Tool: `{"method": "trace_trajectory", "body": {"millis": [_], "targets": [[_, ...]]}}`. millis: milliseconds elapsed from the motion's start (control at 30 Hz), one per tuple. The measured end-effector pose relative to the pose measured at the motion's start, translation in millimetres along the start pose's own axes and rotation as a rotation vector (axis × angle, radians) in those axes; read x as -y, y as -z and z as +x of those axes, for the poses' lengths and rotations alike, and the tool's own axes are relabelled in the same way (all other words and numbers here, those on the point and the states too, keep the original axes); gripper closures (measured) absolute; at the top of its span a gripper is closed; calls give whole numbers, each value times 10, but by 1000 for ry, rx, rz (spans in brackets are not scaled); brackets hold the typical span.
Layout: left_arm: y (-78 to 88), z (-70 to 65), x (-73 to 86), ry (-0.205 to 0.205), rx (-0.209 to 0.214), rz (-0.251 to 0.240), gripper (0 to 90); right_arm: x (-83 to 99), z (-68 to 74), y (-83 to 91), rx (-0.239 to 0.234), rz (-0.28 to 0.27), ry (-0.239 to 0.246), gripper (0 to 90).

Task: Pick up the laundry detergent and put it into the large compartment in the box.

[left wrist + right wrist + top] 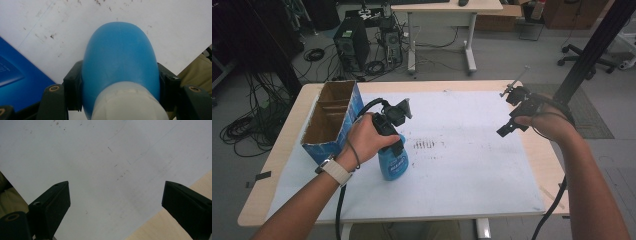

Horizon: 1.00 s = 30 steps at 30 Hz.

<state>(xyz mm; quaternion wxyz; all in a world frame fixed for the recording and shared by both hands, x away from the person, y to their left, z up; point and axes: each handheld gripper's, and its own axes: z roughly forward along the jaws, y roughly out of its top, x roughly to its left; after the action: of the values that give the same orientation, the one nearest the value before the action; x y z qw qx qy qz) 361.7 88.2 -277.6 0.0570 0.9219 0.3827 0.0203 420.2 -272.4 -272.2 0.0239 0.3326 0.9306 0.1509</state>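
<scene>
i've got the left gripper (396,145) clamped tight on the blue spray bottle (393,162), jaws pressing both sides just below its white collar (130,102). bottle stands upright on the white mat (462,170), long axis vertical, at about 7 o'clock from mat centre; in the left gripper view its rounded body runs away from the camera toward the mat. which way the nozzle points i cannot tell. the blue cardboard box (332,120) sits just beside it at 10 o'clock, open top up. my right gripper (514,112) hangs over the mat's 3 o'clock edge, jaws spread wide, nothing between them (115,205).
</scene>
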Motion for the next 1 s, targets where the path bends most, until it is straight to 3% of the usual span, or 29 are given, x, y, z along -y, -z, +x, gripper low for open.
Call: {"method": "trace_trajectory", "body": {"millis": [1000], "targets": [[473, -92, 57, 31, -11, -30, 374, -35, 44, 24, 1, -3, 13, 84]]}}
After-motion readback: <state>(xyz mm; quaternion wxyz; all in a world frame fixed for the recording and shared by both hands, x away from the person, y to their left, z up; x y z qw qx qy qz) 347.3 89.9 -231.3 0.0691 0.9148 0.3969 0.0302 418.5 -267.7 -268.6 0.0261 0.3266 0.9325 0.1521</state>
